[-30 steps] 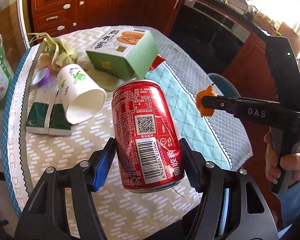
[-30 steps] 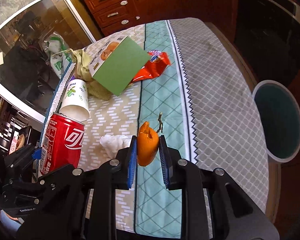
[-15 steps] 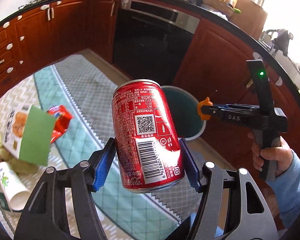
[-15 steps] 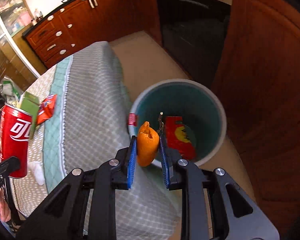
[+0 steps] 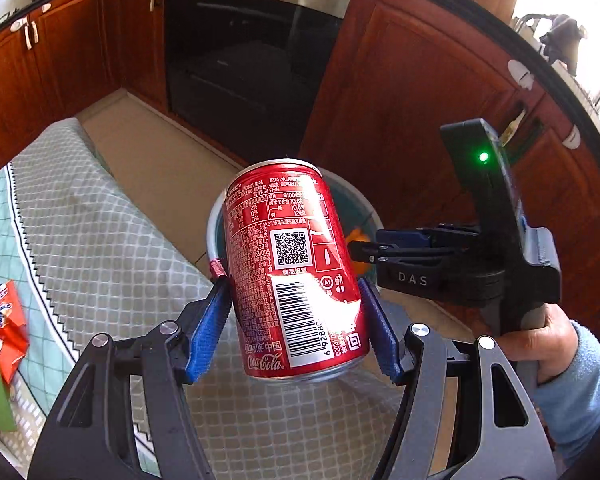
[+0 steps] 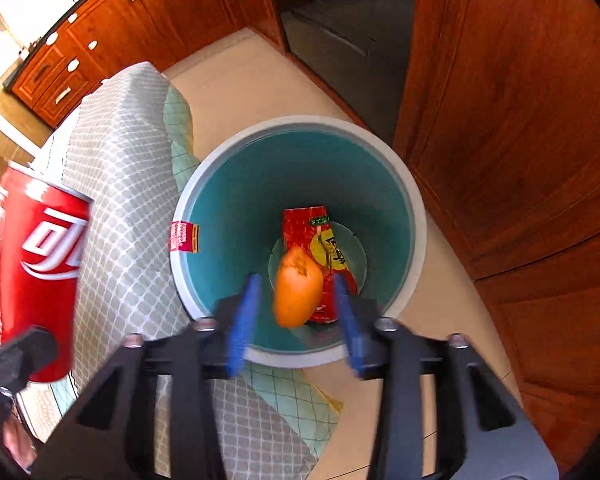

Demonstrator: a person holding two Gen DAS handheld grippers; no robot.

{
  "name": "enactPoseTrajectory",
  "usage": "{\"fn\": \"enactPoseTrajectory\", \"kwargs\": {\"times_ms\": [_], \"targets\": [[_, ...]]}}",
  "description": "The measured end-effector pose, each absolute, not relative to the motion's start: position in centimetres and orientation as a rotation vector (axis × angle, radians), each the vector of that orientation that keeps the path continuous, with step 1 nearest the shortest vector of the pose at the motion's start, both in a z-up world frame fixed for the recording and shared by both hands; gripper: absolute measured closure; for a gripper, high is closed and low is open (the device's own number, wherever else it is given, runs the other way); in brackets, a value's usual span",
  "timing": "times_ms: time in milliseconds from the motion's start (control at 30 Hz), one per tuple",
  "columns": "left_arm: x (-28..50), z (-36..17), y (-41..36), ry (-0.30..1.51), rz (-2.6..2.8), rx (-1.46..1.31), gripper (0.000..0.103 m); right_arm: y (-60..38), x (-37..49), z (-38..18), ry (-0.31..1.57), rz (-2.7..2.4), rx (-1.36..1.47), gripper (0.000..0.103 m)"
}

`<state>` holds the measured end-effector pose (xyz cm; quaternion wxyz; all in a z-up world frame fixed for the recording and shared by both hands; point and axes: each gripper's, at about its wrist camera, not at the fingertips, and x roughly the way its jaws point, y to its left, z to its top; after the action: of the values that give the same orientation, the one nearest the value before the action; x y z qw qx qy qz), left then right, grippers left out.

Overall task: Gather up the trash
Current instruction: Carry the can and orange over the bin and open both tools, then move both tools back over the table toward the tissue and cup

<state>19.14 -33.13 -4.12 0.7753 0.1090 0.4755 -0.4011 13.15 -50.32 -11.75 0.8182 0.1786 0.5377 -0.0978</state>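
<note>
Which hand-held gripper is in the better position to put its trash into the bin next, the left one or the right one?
The left. The right hand-held gripper is opening above the bin, with gaps beside the orange peel. The left hand-held gripper clamps the cola can near the rim.

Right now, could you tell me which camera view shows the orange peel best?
The right wrist view: the orange peel sits in full sight between the right gripper's opening jaws, above the bin. The left wrist view shows only a sliver of it behind the can.

Right hand-held gripper (image 6: 296, 304) now opening, orange peel (image 6: 298, 288) seemingly loose above bin (image 6: 414, 216).
</note>
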Motion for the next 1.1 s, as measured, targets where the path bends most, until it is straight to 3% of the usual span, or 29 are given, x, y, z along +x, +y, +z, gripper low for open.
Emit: {"fn": "enactPoseTrajectory", "kwargs": {"times_ms": [33,167,267,667,900,1100], "targets": [[19.3,-4.5,-33.4,1.034,-0.869,0.242,0.038,-50.3,13.2,-11.8,1.144,-0.209,0.378,0.061],[20.1,-5.7,-34.9,1.052,-0.872,0.258,0.038,-50.6,12.9,-11.3,1.122,-0.223,0.373,0.038],[20.8,-6.6,-36.2,1.069,-0.874,0.264,0.038,-50.7,12.2,-10.3,1.091,-0.241,0.361,0.028],[22.4,-9.1,-41.1,1.128,-0.884,0.295,0.037,-52.4,10.6,-8.1,1.055,-0.349,0.323,0.019],[22.4,-8.4,-42.0,1.095,-0.849,0.304,0.007,-52.8,10.0,-7.7,1.045,-0.351,0.338,0.018],[21.9,-7.3,-40.2,1.089,-0.826,0.275,0.004,-52.5,9.3,-6.7,1.032,-0.364,0.345,0.018]]}}
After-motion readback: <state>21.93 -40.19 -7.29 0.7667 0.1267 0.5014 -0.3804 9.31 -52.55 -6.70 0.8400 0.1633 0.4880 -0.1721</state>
